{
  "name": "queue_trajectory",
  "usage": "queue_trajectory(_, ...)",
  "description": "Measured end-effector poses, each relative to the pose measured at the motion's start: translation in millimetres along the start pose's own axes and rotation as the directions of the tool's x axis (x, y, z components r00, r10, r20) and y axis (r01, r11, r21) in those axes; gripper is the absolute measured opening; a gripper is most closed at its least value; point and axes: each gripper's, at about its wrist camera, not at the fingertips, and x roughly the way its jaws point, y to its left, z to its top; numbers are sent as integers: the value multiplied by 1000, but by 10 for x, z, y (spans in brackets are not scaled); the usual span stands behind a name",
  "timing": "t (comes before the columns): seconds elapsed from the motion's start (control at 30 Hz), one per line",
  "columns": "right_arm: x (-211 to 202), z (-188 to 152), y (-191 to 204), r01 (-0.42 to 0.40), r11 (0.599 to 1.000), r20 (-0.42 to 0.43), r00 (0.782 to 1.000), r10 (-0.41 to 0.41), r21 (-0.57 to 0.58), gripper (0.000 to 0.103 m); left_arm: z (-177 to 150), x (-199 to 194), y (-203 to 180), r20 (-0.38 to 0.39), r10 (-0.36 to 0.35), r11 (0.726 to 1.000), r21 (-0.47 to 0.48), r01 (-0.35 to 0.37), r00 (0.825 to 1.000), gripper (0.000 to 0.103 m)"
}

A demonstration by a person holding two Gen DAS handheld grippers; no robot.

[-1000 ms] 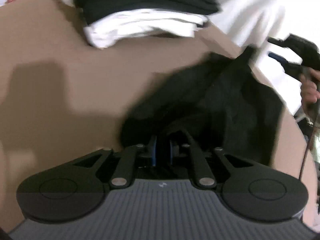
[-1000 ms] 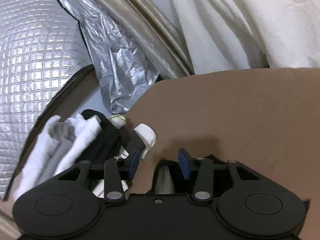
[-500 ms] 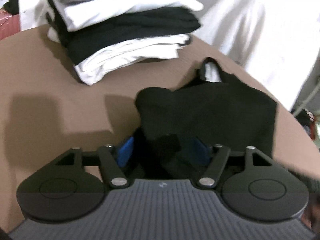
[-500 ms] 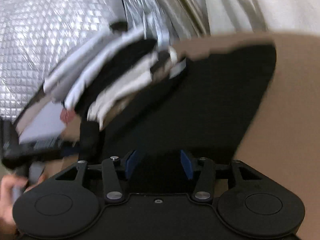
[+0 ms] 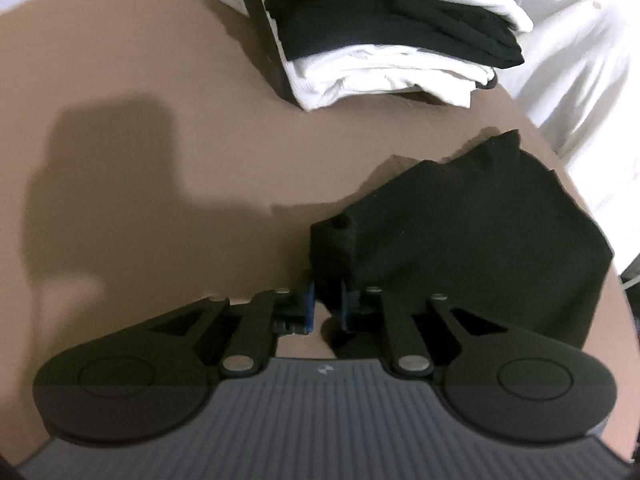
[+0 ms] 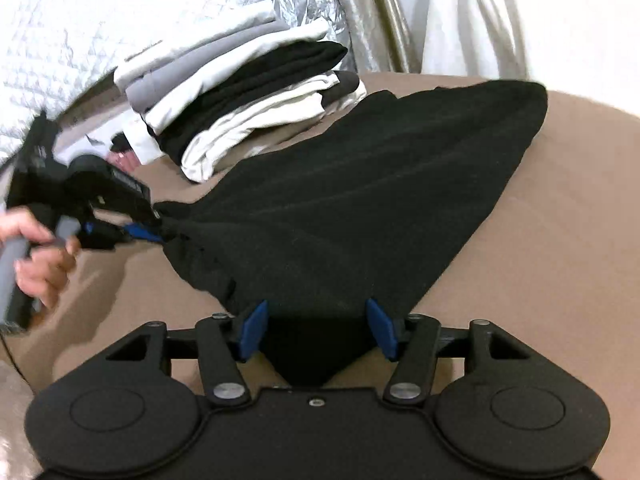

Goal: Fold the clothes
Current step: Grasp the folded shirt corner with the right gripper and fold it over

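A black garment (image 5: 460,240) lies spread on the brown table (image 5: 160,80). In the left wrist view my left gripper (image 5: 326,306) has its blue pads closing on a bunched corner of it. The right wrist view shows that same left gripper (image 6: 156,232), held by a hand (image 6: 36,260), pinching the black garment (image 6: 360,184) at its left corner. My right gripper (image 6: 317,326) sits over the garment's near corner. Its jaws are opening, with cloth lying between the pads but not pressed.
A stack of folded white, black and grey clothes (image 5: 380,40) stands at the back of the table, left of the garment in the right wrist view (image 6: 240,112). White fabric (image 5: 580,60) hangs beyond the table's right edge. Silver quilted foil (image 6: 80,20) lies behind.
My left gripper opened wide, then closed on the garment's corner. The right gripper swung from the table's edge over to the black garment and its jaws widened.
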Motion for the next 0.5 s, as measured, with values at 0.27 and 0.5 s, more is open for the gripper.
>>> queue_trajectory(0.27, -11, -188, -145, -22, 991, 24, 1000, 19, 132, 71, -126, -152, -34, -121, -147, 989, -41, 143, 982, 48)
queue_trajectory(0.5, 144, -99, -373, -148, 950, 96, 987, 126, 275, 14, -346, -314, -314, -116, -126, 986, 96, 137, 985, 58)
